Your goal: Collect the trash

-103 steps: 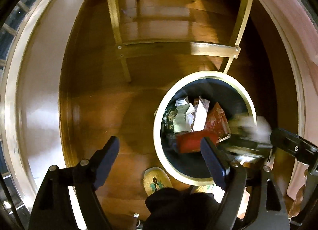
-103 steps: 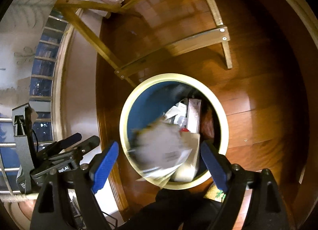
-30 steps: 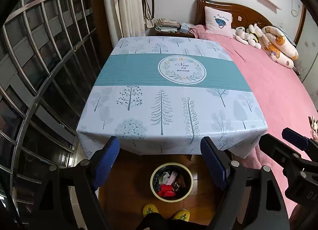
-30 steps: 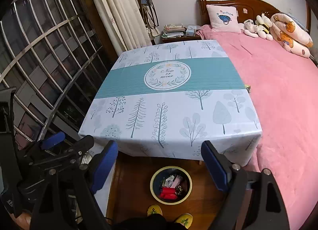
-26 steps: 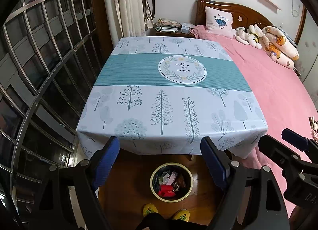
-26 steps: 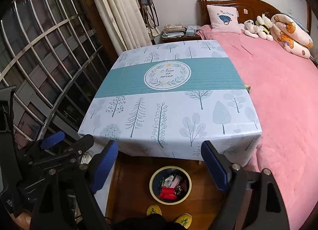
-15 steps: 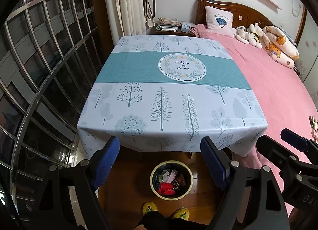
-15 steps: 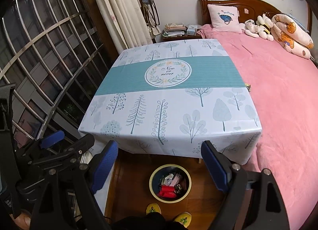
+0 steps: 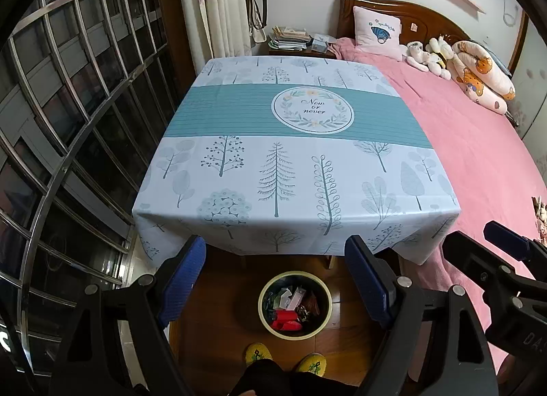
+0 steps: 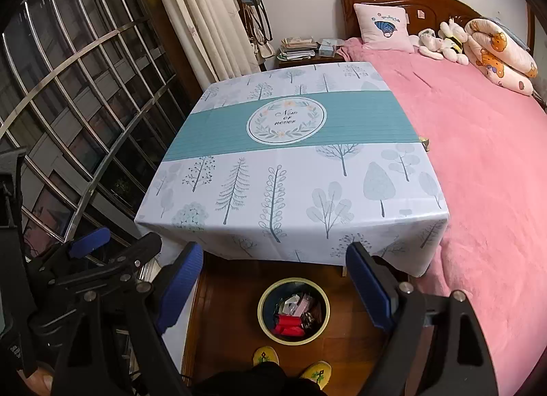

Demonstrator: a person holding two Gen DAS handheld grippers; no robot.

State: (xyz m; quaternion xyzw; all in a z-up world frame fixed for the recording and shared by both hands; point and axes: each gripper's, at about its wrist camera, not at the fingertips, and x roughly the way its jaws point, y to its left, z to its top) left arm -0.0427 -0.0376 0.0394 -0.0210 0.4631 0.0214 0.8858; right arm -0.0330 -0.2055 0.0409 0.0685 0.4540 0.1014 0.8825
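A round bin with a pale yellow rim (image 9: pixel 327 295) (image 10: pixel 263 297) stands on the wooden floor at the near edge of the table. Inside lies trash (image 9: pixel 290 308) (image 10: pixel 295 310): red packets, white paper, dark wrappers. Both grippers hang high above it, apart from it. My left gripper (image 9: pixel 275 279) is open, blue pads wide, nothing between them. My right gripper (image 10: pixel 273 281) is open and empty too. Each gripper shows at the edge of the other's view. The table (image 9: pixel 294 170) (image 10: pixel 290 170) wears a tree-print cloth with a teal band, and I see no object on it.
A pink bed (image 9: pixel 478 143) (image 10: pixel 478 156) with pillows and soft toys runs along the table's right side. A barred window (image 9: pixel 68 122) fills the left. The person's yellow slippers (image 9: pixel 258 355) (image 10: pixel 265 356) stand on the floor just before the bin. A nightstand with papers (image 9: pixel 290 40) sits behind.
Since the oldest frames both grippers have risen from just over the bin, where paper dropped from the right one, to high above the table. Over the last second nothing has visibly changed.
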